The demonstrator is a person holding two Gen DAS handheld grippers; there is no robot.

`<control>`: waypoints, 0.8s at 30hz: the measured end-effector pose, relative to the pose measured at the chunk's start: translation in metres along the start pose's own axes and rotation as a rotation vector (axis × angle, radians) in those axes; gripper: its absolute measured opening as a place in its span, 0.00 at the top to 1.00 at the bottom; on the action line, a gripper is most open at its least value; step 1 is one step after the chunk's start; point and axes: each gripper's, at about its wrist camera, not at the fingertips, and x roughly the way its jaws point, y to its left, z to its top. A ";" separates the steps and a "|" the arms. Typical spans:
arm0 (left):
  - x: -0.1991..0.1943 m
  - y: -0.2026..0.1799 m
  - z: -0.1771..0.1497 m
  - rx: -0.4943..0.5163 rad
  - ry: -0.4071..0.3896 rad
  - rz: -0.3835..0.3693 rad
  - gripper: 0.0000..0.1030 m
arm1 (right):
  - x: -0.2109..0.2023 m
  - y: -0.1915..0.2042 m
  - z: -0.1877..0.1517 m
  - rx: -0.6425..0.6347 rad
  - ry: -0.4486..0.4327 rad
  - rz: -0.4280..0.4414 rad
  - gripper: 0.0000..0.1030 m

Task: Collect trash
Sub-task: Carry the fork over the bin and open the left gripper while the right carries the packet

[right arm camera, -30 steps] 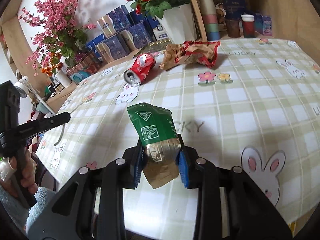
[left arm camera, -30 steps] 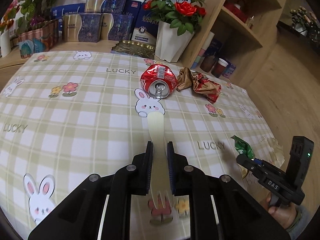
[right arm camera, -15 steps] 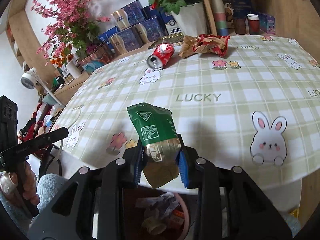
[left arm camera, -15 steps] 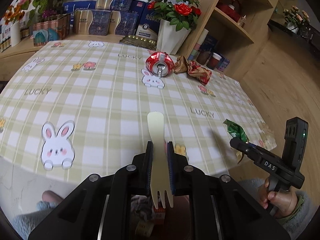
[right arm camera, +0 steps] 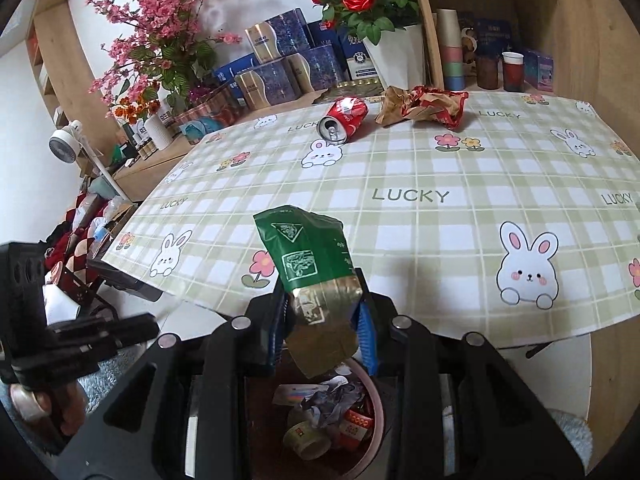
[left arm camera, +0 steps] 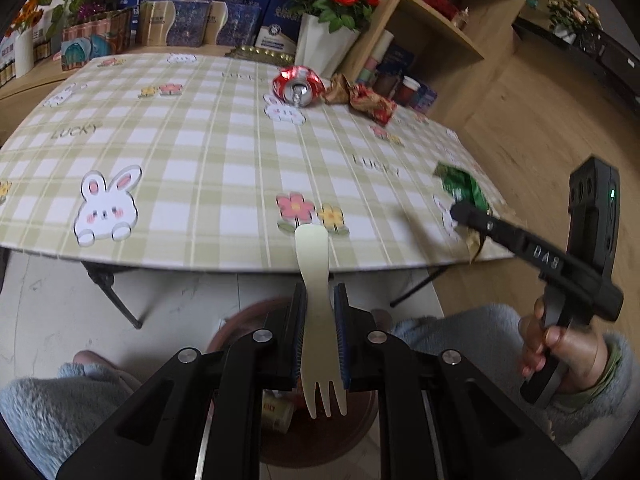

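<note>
Table under a green-checked bunny cloth, near edge toward both cameras. Trash bin on the floor just off that edge, partly filled, below both tools. Crushed red can and crumpled brown-red wrapper at the far side, just beside each other. Right gripper clamped on a green-and-gold packet — above the bin. Left gripper closed on a pale wooden fork — tines toward the camera.
</note>
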 end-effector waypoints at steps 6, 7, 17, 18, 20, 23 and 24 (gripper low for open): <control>0.009 -0.001 -0.020 -0.027 0.053 -0.010 0.86 | -0.006 -0.001 -0.015 0.007 0.003 0.007 0.68; 0.011 0.000 -0.022 -0.032 0.058 -0.010 0.86 | -0.008 -0.003 -0.019 0.012 0.005 0.007 0.68; 0.025 -0.006 -0.022 -0.053 0.104 -0.023 0.86 | -0.020 -0.022 -0.032 0.057 0.005 -0.009 0.68; 0.027 -0.007 -0.022 -0.048 0.107 -0.021 0.86 | -0.020 -0.022 -0.033 0.059 0.002 -0.009 0.68; 0.029 -0.011 -0.022 -0.033 0.113 -0.014 0.86 | -0.021 -0.023 -0.034 0.065 0.005 -0.008 0.68; 0.029 -0.015 -0.022 -0.015 0.112 -0.008 0.85 | -0.019 -0.023 -0.037 0.067 0.014 -0.002 0.68; 0.029 -0.016 -0.022 -0.011 0.109 -0.005 0.83 | -0.019 -0.022 -0.038 0.062 0.017 -0.002 0.68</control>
